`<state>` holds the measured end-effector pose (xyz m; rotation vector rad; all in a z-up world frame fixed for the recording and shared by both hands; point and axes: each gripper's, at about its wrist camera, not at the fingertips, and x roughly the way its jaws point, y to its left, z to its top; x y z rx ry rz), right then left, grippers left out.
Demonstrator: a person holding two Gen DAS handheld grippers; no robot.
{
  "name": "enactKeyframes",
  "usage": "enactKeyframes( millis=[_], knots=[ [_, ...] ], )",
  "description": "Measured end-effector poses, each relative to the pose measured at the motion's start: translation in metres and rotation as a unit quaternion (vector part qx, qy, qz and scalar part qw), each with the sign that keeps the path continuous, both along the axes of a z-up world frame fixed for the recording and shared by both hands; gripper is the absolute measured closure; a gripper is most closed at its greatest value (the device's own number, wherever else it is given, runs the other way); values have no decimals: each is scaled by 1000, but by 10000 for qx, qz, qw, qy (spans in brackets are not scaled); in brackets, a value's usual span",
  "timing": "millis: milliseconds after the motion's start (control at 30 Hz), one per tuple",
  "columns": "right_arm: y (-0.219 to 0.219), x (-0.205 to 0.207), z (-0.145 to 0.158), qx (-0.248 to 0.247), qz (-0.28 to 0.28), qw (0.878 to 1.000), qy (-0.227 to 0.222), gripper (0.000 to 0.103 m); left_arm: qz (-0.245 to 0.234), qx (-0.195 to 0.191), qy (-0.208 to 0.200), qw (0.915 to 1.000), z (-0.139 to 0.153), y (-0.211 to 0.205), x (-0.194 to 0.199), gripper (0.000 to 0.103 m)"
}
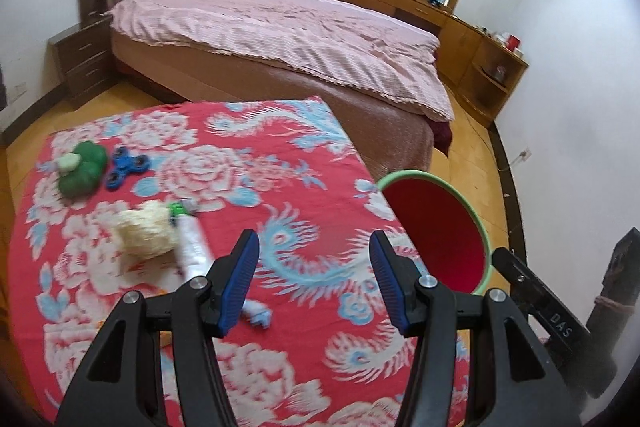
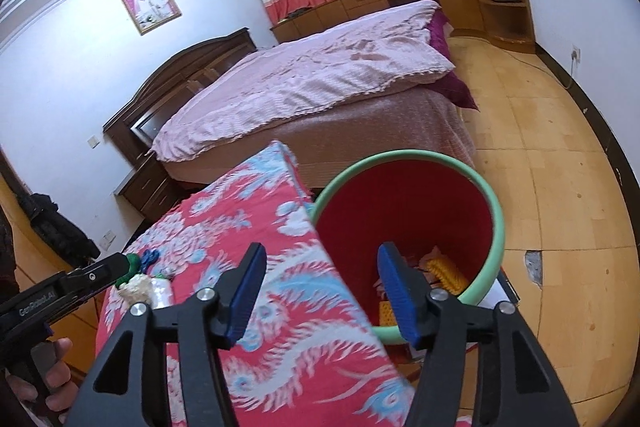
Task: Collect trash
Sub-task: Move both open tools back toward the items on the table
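Observation:
A table under a red floral cloth (image 1: 224, 163) carries a cream fluffy wad (image 1: 144, 233), a crumpled white plastic bottle with a green label (image 1: 192, 243), a small blue-white scrap (image 1: 258, 315), a green lump (image 1: 82, 169) and a blue fidget spinner (image 1: 124, 167). My left gripper (image 1: 314, 239) hovers open above the cloth, right of the bottle, with nothing between its fingers. A red bin with a green rim (image 2: 498, 227) stands at the table's right edge, with yellow pieces (image 2: 446, 273) lying inside. My right gripper (image 2: 322, 255) is open and empty over the table edge and the bin's mouth.
A bed with a pink cover (image 1: 280, 27) lies beyond the table, with a dark nightstand (image 1: 80, 63) to its left. Wooden cabinets (image 1: 460, 27) line the far wall under the window. Wood floor (image 2: 560, 187) spreads right of the bin. A hand (image 2: 56, 379) grips the left tool's handle.

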<state>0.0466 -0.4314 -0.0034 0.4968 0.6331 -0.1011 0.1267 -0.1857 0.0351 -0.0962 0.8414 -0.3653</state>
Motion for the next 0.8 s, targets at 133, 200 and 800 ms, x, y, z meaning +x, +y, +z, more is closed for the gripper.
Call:
enactKeyframes(
  millis=[133,200,800],
  knots=[
    [19,-5,9,-34,143,9999,-66,37,258,34,5,9997,3,23,-6,46],
    [29,-7,11,-29,221,9997,-63,36,348,7,-5,9994,4,33,-9,46],
    [96,-25,14,-185,754,9970,23,34,1150,167,68,9932,-9,137,-35,46]
  ],
)
